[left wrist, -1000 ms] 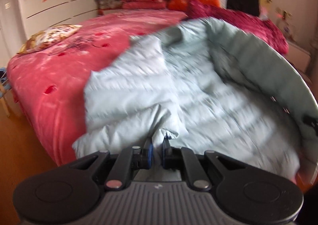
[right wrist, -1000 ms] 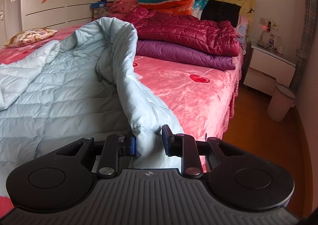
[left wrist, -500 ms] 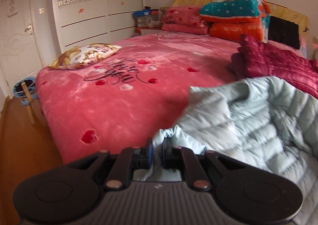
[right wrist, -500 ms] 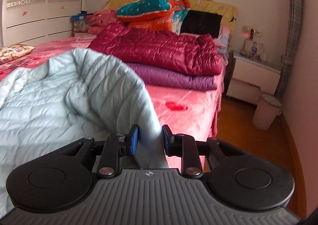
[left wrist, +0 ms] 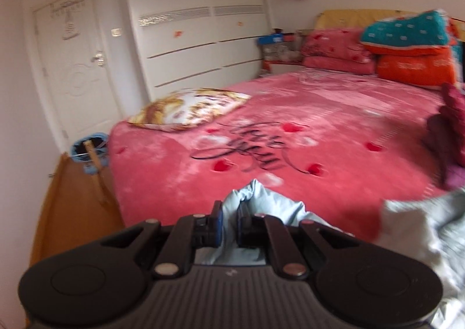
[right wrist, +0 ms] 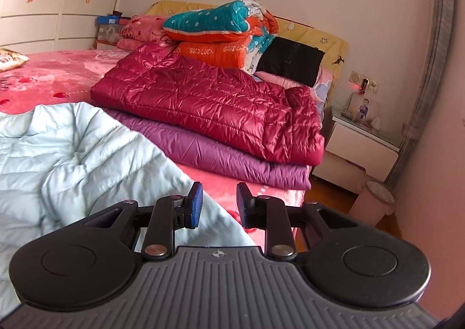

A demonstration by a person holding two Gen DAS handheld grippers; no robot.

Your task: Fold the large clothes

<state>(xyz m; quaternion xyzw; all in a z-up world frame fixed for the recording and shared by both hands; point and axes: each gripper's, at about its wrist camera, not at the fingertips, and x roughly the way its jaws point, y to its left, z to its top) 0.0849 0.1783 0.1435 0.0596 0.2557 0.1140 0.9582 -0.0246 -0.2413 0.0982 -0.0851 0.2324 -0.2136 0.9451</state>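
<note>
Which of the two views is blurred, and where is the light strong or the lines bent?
Left wrist view: motion blur over the whole frame, the script on the bedspread smeared, the wardrobe pale and bowed by the fisheye. Right wrist view: sharp, the red jacket shows glossy highlights, the light blue jacket slightly soft, the curtain curved at the edge.
</note>
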